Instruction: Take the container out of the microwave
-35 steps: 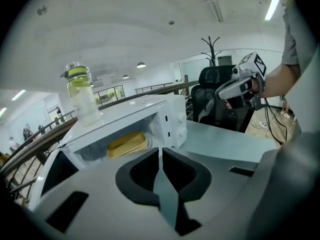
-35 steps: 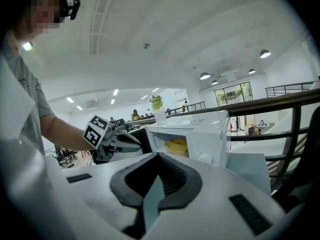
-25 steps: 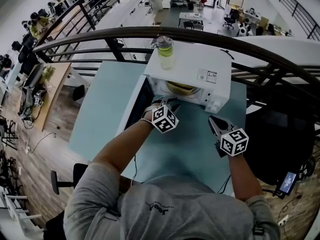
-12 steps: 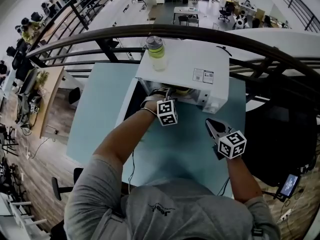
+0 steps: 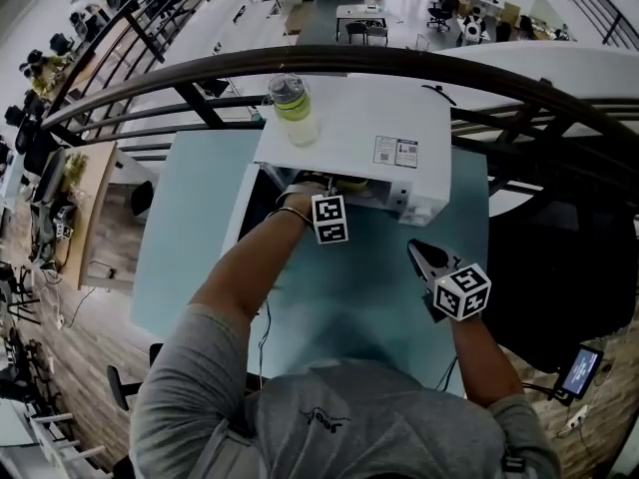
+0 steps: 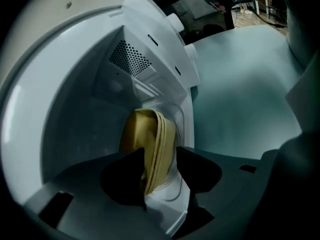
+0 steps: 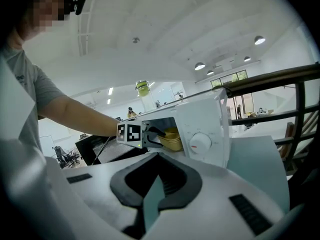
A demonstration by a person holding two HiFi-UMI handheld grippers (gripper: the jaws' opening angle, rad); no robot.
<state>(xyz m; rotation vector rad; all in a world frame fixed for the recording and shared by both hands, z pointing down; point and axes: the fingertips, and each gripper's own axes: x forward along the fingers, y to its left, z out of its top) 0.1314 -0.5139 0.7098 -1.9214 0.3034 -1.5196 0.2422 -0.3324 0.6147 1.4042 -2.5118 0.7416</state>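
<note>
Left gripper (image 6: 160, 160) jaws newly parted, astride rim of yellow round plastic container (image 6: 145, 136) inside white microwave (image 5: 349, 118); right gripper (image 7: 156, 157) closed, empty; two top stickers (image 5: 396, 152) illegible, head view only.

open-plan office, desks (image 5: 361, 12), chairs (image 5: 436, 15), railing (image 5: 329, 61)

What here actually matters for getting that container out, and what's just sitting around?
For the job: the open microwave; the yellow container inside it; the left gripper, jaws just been opening, the container's rim between them; the right gripper, shut and empty.
Just lying about: the bottle on top of the microwave; the railing behind.
</note>
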